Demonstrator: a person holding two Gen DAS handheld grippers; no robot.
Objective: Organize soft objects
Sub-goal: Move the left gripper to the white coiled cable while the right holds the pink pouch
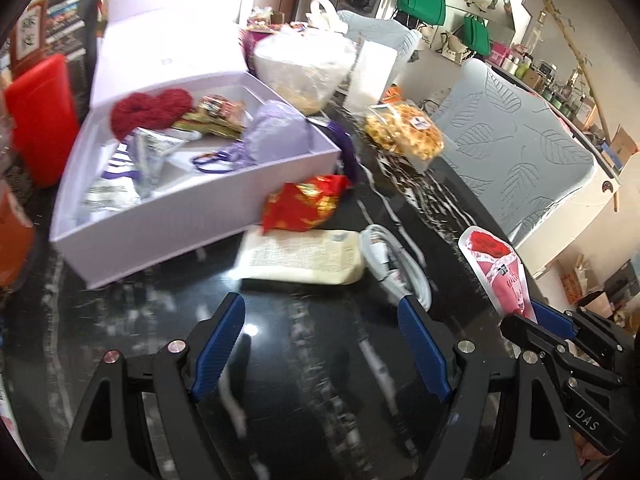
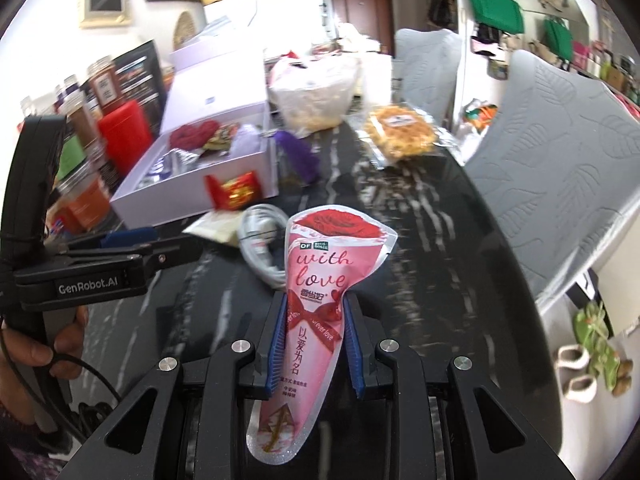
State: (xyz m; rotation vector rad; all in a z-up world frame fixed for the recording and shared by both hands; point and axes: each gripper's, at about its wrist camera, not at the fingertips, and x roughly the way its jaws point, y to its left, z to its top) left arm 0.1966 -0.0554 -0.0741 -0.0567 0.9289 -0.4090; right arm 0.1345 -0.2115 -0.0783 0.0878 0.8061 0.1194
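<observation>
My right gripper (image 2: 314, 300) is shut on a pink rose-printed "with love" pouch (image 2: 320, 276) and holds it upright above the black marble table; the pouch also shows in the left wrist view (image 1: 500, 268). My left gripper (image 1: 320, 312) is open and empty above the table, short of a cream packet (image 1: 300, 256) and a coiled white cable (image 1: 392, 264). A lilac box (image 1: 192, 216) stands open at the left, holding red yarn (image 1: 148, 110), a lilac pouch (image 1: 280, 128) and several packets. A red candy packet (image 1: 304, 206) leans against its front wall.
A bag of yellow snacks (image 1: 404, 132) and a clear plastic bag (image 1: 304, 68) lie behind the box. A red container (image 1: 40, 116) and jars stand at the far left. Grey leaf-patterned chairs (image 1: 516, 148) line the table's right edge.
</observation>
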